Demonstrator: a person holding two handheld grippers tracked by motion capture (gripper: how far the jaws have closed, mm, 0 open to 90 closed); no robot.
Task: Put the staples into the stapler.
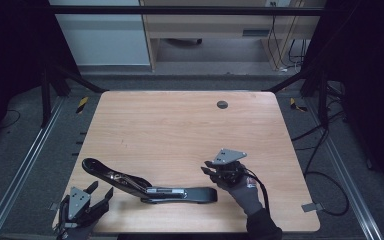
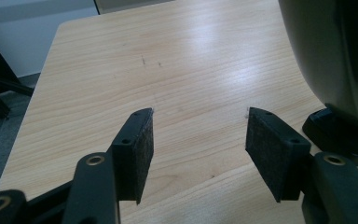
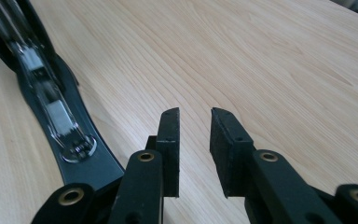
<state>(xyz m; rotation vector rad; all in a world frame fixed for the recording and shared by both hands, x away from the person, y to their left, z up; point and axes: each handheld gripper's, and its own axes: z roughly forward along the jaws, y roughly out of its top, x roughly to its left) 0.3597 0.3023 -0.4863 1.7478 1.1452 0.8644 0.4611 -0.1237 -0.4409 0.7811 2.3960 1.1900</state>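
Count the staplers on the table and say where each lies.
1. The opened black stapler lies flat near the table's front edge, between the left tool and right tool.

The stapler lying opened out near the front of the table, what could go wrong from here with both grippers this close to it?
The stapler lies swung open, its raised arm sloping up toward the left gripper; a bump there could snap it shut or push it along the table. It lies close to the table's front edge, so a shove might slide it off. The right gripper hangs open just beyond the base end; closing on the smooth, rounded black base could slip.
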